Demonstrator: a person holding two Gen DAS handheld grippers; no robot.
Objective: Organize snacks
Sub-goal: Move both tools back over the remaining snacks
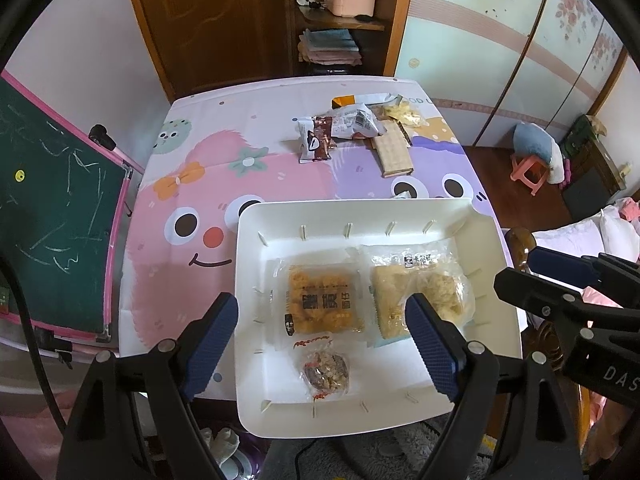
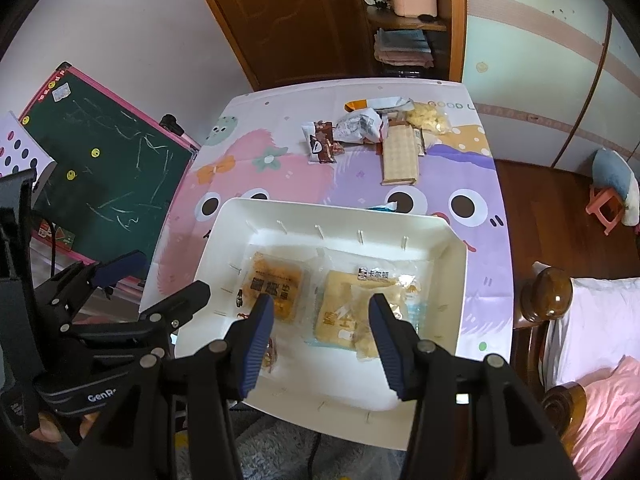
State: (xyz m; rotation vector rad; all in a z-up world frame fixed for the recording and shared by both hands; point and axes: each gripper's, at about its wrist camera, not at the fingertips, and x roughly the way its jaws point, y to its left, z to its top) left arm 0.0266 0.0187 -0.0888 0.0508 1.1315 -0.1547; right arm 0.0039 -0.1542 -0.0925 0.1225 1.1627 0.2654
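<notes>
A white tray [image 1: 256,404] sits at the table's near edge and also shows in the right wrist view [image 2: 456,280]. In it lie an orange cake pack [image 1: 326,302], a pale yellow cake pack [image 1: 416,284] and a small round nut snack [image 1: 326,372]. My left gripper [image 1: 322,344] is open and empty above the tray's near part. My right gripper [image 2: 322,332] is open and empty over the packs. A pile of loose snacks [image 1: 356,124] lies at the table's far side, with a brown chocolate pack [image 1: 318,142] and a wafer pack [image 1: 392,150].
The table has a pink and purple cartoon cloth [image 1: 192,184]. A green chalkboard [image 1: 52,200] stands to the left. A bed with a wooden post [image 2: 554,292] is on the right. A pink stool [image 1: 528,170] stands on the floor at the far right.
</notes>
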